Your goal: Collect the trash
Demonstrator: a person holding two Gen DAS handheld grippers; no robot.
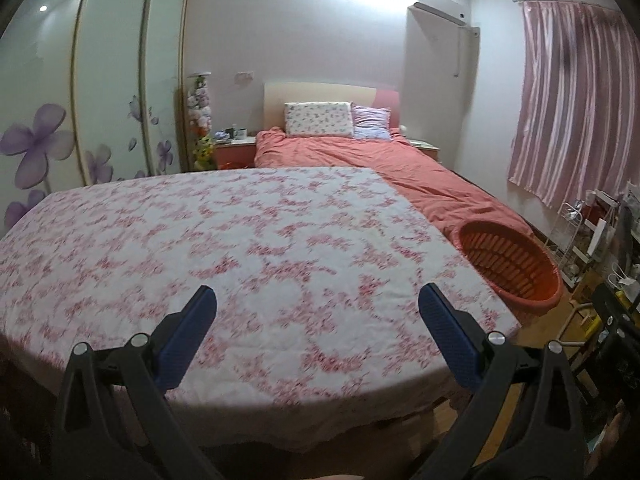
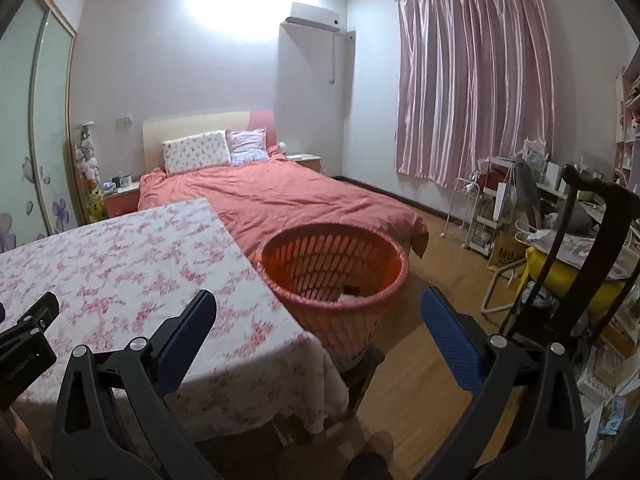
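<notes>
Left hand-held gripper point(image 1: 318, 304): shown with its blue-padded fingers point(image 1: 188, 332) spread wide apart and nothing held between them, poised above the near edge of the table point(image 1: 240, 220), which is covered by a white cloth printed with pink flowers. Right hand-held gripper point(image 2: 318, 308): likewise seen spread wide and empty, positioned over the table's near right corner, with the wooden floor point(image 2: 420, 380) visible between its fingers. Orange basket point(image 2: 336, 280): a slotted plastic container is placed just beside the right edge of the table, standing on a dark support that is largely hidden. Trash point(image 2: 352, 294): a small pale and dark object is seen lying at the bottom of the orange basket; its nature cannot be determined. Bed point(image 2: 280, 200): a bed with a coral cover and two pillows is located beyond the far edge of the table. Pink curtain point(image 2: 472, 80): hung on the wall to the right. A dark wooden chair point(image 2: 580, 240) is shown at the far right, near cluttered shelving.
</notes>
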